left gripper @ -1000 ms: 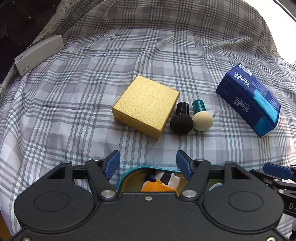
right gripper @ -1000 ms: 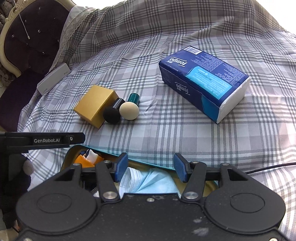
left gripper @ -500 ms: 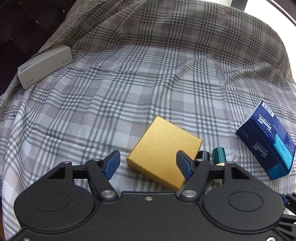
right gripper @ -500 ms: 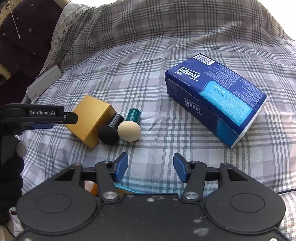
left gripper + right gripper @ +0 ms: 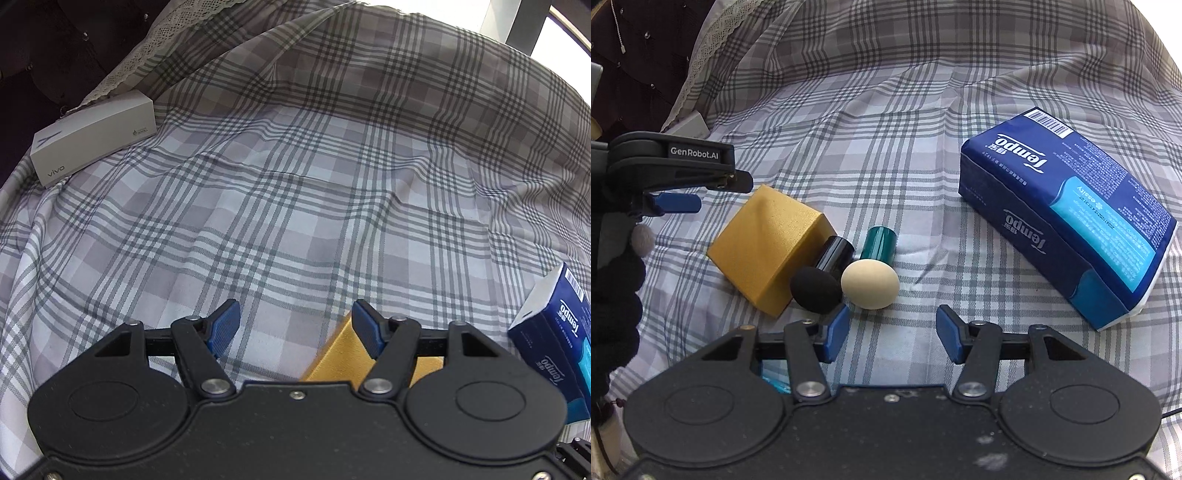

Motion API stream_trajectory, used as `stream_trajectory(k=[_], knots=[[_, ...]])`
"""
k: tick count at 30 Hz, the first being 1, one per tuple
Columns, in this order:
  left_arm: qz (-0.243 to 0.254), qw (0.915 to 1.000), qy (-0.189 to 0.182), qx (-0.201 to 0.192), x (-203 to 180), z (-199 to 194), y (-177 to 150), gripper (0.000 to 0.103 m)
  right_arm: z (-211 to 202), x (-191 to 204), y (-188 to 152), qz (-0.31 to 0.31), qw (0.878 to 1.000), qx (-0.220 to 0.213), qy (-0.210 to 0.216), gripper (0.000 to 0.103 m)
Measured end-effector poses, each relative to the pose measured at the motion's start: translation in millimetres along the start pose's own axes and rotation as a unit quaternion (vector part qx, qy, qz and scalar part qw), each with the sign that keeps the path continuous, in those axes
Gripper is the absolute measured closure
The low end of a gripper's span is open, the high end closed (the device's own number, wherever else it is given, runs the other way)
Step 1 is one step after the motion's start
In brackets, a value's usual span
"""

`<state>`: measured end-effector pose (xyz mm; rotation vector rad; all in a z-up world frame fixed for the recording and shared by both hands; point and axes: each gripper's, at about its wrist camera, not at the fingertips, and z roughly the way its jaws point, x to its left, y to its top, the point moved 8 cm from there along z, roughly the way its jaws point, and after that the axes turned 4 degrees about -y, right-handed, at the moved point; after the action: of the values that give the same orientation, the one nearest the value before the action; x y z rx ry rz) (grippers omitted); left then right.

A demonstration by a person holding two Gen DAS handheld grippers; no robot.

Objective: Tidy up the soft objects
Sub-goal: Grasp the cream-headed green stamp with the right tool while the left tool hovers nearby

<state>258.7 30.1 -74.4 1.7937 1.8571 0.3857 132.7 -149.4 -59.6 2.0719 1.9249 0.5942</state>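
on the checked cloth (image 5: 886,122) the soft things lie in a loose row in front of the two tools. the tissue pack (image 5: 1067,214) sits off to the right, its long side running from far-left to near-right as the right wrist view shows it. the two sponge puffs lie side by side near the middle: the black puff (image 5: 816,290) touches the gold box (image 5: 768,247), and the cream puff (image 5: 870,282) lies just beside it on the right. both puffs have their round heads turned toward the tools and their stubby handles pointing away.

the right gripper (image 5: 888,334) hangs just short of the cream puff, jaws parted with only cloth between them, nothing held. the puff lies a little ahead and to the left of that gap, so i'd judge the right hand to be the nearer one for it, and the gap would need to shift left and forward to straddle the head.

the left gripper (image 5: 295,328) also stands parted and empty, over bare cloth, with a corner of the gold box beside its right finger. it points past the puffs, which its own view does not show.

a grey phone box (image 5: 92,138) rests far off at the cloth's left edge.
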Motion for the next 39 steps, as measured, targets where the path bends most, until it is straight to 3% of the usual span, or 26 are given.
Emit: stream_trajectory(k=[5,8,13,20,39], knots=[[0.0,0.9996,0.028,-0.006,17.7,11.9,1.0,0.041,9.0,-3.1,3.5,-0.003,1.0,0.006,-0.018,0.053],[-0.009,0.9999,0.012,0.004,21.9,14.6,-0.3,0.041,13.2,0.2,7.7,-0.006,1.0,0.009,-0.009,0.055],[-0.015,0.9999,0.006,0.001,24.2,10.8,-0.5,0.041,17.4,0.4,27.6,-0.017,0.999,-0.019,-0.035,0.061],[-0.017,0.9999,0.002,0.001,24.0,9.9,-0.7,0.041,34.9,-0.9,49.3,0.006,1.0,-0.015,-0.008,0.061],[-0.02,0.9998,0.0,0.004,25.1,10.4,-1.9,0.041,75.8,-7.7,104.3,0.1,0.995,-0.023,0.0,0.058]])
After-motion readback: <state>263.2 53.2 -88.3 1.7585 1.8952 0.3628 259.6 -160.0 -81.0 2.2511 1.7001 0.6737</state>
